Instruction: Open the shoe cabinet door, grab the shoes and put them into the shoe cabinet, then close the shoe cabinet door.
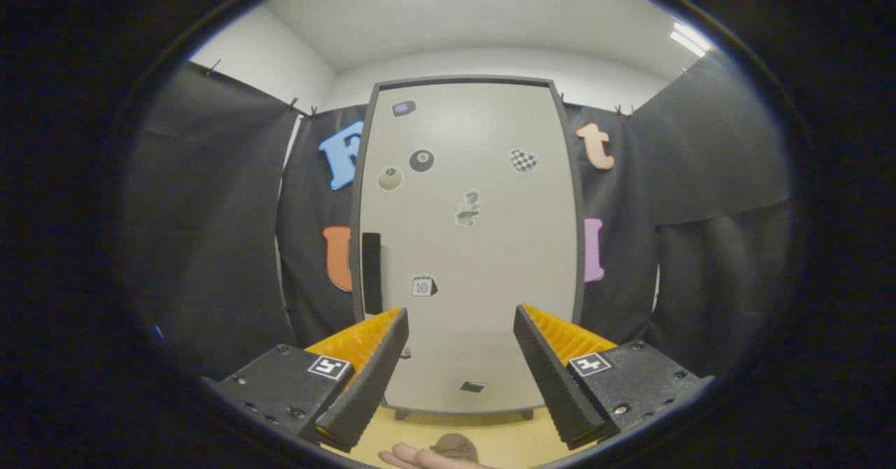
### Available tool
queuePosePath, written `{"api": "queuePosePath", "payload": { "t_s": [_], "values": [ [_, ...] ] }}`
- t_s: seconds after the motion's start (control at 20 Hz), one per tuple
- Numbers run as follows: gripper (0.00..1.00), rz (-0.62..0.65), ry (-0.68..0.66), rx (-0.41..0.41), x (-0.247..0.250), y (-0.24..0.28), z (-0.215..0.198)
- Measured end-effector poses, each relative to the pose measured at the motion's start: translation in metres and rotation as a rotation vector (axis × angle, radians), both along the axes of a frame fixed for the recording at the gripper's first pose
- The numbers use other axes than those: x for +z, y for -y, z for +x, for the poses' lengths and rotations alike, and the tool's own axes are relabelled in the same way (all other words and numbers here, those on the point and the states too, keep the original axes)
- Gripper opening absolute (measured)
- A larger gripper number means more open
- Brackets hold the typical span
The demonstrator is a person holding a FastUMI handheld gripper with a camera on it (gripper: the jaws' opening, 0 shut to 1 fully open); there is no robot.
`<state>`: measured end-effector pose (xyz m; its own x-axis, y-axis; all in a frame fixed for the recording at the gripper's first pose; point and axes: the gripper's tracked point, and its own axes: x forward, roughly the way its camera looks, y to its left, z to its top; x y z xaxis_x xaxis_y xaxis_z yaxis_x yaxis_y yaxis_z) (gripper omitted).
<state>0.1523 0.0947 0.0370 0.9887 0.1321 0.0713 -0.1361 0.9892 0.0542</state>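
Shoe cabinet door (pixel 483 245) smooth, matt; tongs (pixel 462 329) ridged plastic, spread apart.

Pale grey shoe cabinet door (pixel 483 245) with a dark frame, black handle (pixel 371 273), a checkered sticker (pixel 523 160), a black 8-ball sticker (pixel 421 160). Floor (pixel 504 437) is yellowish wood-tone.

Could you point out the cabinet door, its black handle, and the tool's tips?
Cabinet door (pixel 483 266): gripper view, bare middle of the closed panel.
Handle (pixel 372 273): gripper view, middle of the black strip.
Tool (pixel 460 329): gripper view, open gap midway between its tips.
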Motion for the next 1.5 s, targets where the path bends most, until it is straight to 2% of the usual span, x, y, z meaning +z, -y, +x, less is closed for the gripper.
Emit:
{"api": "queuePosePath", "payload": {
  "t_s": [0.2,0.4,0.55,0.7,0.75,0.9,1.05,1.15,1.3,1.35,1.5],
  "values": [
    [0.98,0.01,0.019,0.067,0.015,-0.037,0.049],
    [0.99,0.004,-0.014,0.154,0.009,-0.082,0.091],
    [0.99,0.0,-0.03,0.161,0.007,-0.104,0.115],
    [0.97,-0.022,-0.037,0.118,0.006,-0.116,0.135],
    [0.88,-0.031,-0.05,0.107,0.004,-0.118,0.14],
    [0.73,-0.033,-0.046,0.105,0.004,-0.127,0.153],
    [0.4,-0.029,-0.049,0.075,0.004,-0.126,0.157],
    [0.39,-0.07,-0.073,0.06,0.003,-0.125,0.16],
    [0.39,-0.064,-0.123,0.054,-0.003,-0.122,0.161],
    [0.35,-0.063,-0.126,0.056,-0.002,-0.123,0.159],
    [0.3,-0.078,-0.122,0.089,-0.002,-0.12,0.15]
  ]
}}
